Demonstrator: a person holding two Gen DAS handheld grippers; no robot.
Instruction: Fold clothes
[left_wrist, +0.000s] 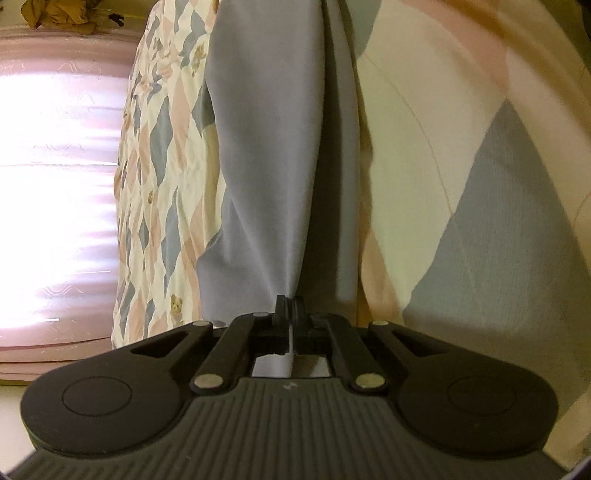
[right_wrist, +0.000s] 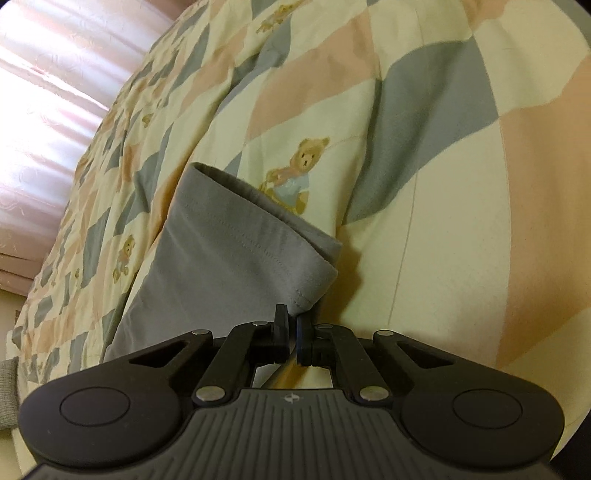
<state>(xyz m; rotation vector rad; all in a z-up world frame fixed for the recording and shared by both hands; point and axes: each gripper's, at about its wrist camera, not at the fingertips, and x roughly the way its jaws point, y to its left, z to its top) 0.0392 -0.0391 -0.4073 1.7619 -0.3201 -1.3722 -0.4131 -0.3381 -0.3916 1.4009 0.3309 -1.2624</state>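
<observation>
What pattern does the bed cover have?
Cream, pink and grey-blue diamonds with teddy bears on the bed cover; best in the right wrist view.

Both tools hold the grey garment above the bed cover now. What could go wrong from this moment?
The right tool pinches only the corner of the hem of the grey garment, so it may slip out. The left tool grips bunched fabric, so creases may get folded in against the patchwork bed cover.

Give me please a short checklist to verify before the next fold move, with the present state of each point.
1. Left gripper closed on the grey garment: ok.
2. Right gripper closed on the hem corner: ok.
3. Hem lies flat, seam visible: ok.
4. Fabric between the grippers free of twists: cannot tell.
5. Quilt under the garment smooth: ok.
6. Both grips on matching edges: cannot tell.
</observation>
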